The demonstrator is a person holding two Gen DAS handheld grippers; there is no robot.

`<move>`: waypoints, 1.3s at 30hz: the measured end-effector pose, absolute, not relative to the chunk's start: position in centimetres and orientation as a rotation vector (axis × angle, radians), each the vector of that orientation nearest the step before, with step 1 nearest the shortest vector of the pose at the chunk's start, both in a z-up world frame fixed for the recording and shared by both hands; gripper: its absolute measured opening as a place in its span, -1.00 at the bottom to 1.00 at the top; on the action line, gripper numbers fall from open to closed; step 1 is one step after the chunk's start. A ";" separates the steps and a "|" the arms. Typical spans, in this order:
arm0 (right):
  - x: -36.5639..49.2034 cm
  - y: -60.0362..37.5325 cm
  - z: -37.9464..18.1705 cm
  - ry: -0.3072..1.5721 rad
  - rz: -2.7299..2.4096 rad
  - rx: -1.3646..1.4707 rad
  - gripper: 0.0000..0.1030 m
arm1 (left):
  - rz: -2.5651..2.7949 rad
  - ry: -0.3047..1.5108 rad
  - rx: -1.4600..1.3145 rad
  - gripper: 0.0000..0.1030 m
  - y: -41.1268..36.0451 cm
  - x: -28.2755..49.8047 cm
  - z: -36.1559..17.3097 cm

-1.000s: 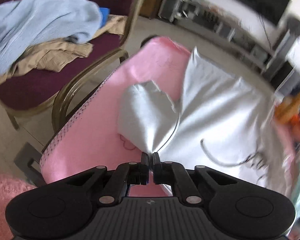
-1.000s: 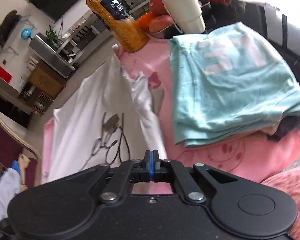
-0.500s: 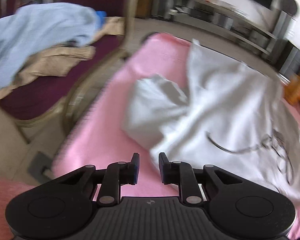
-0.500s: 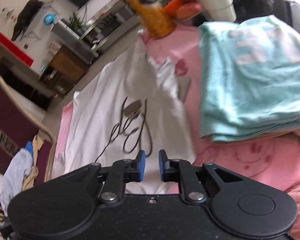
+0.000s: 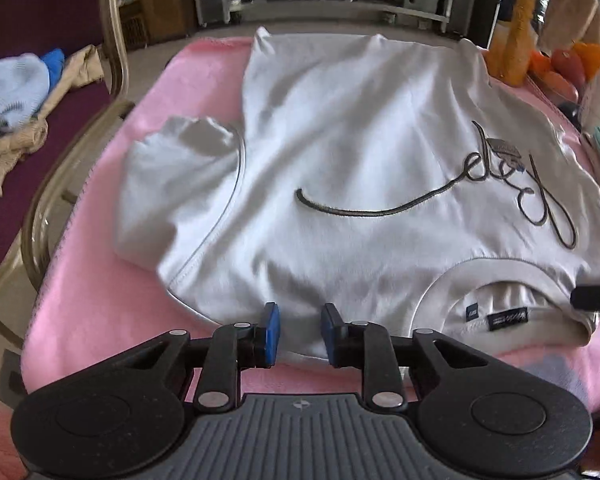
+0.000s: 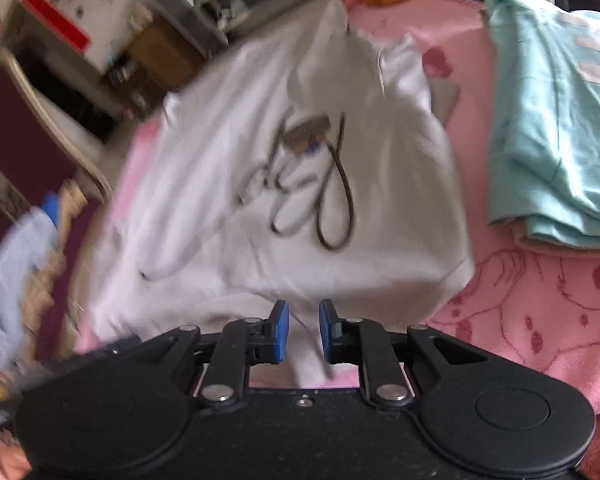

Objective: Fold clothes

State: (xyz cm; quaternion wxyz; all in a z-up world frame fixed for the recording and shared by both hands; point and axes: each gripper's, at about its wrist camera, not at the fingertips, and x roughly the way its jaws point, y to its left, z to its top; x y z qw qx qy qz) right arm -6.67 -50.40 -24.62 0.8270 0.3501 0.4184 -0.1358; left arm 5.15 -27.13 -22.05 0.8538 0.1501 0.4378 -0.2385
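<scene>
In the left wrist view, a white T-shirt is seen spread face up on a pink blanket covering the worktop, its collar toward the near edge and its hem at the far edge. One sleeve is seen bunched toward the left edge. The left gripper is held at the near shoulder, its fingers parted with nothing between them. Unfolded clothes are seen on a chair beyond the left edge.

In the right wrist view, which is blurred, the right gripper is held by the collar, its fingers likewise apart and empty. A folded teal shirt is stacked at the right edge.

The shirt is judged laid out flat for folding; a side and its sleeve would next need to be pinched and carried across.
</scene>
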 end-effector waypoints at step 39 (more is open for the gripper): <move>-3.3 -61.9 -19.0 0.697 -0.681 0.563 -0.94 | -0.450 0.934 0.290 0.23 -31.5 7.4 -22.3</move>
